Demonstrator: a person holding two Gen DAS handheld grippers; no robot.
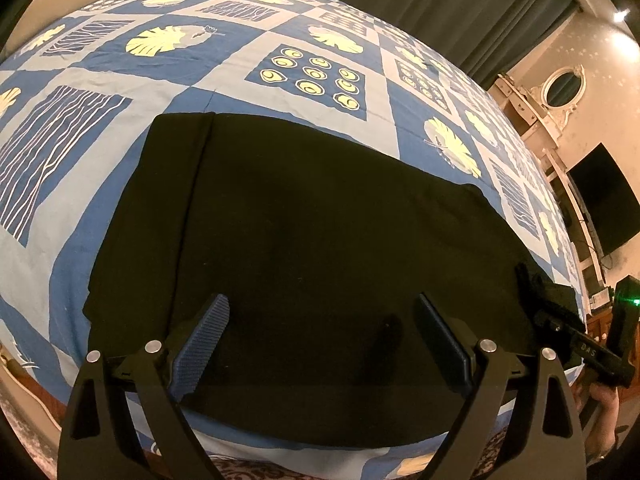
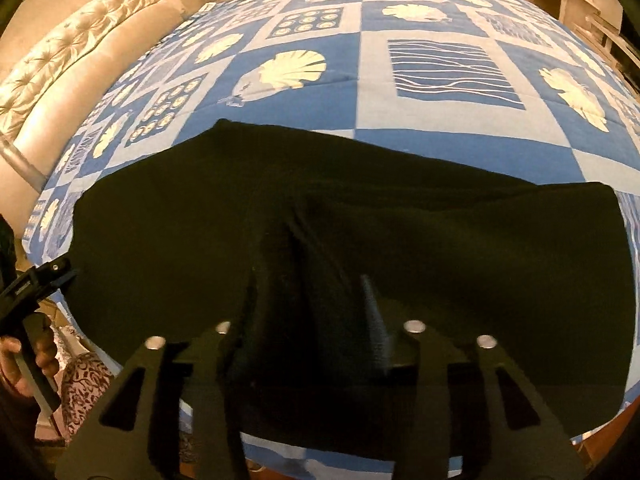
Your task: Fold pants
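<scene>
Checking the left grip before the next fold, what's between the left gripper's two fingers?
Only the black pants, lying flat below the open left gripper; its fingers touch no cloth, as the left wrist view shows.

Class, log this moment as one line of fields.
task: fold pants | pants: flat on bed | left tool: open over pants | right tool: open, ridge of cloth between pads

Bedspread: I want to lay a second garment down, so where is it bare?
The bedspread is bare beyond the black pants' far edge, toward the curtain, and to their left. The near edge is crowded: pants and both claws.
</scene>
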